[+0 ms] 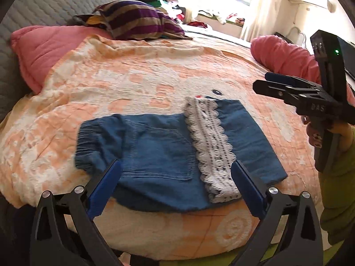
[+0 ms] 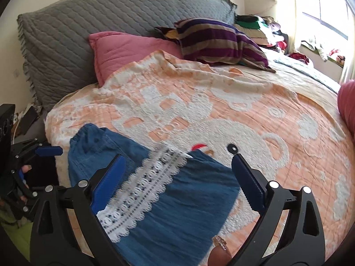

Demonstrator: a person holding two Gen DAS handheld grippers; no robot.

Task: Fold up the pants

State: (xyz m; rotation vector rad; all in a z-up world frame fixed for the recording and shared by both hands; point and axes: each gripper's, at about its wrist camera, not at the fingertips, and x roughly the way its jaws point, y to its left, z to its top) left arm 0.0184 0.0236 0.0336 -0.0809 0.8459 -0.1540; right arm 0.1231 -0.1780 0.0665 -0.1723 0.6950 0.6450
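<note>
Folded pants (image 1: 159, 155) lie on the bed (image 1: 137, 82).

One folded pair of blue denim pants with white lace trim (image 1: 159, 153) lay there, alongside two pink quilted pillows (image 1: 44, 46), one purple-and-tan striped cushion (image 1: 135, 20) and two black grippers with blue pads (image 1: 175, 177).

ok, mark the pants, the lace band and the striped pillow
pants (image 1: 155, 153), left wrist view, denim left of the lace
lace band (image 2: 142, 188), right wrist view, middle of the strip
striped pillow (image 2: 217, 42), right wrist view, middle of its top

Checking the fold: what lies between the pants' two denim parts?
A white lace band runs across the pants, between the waistband side and the other denim part; both wrist views show it.
</note>
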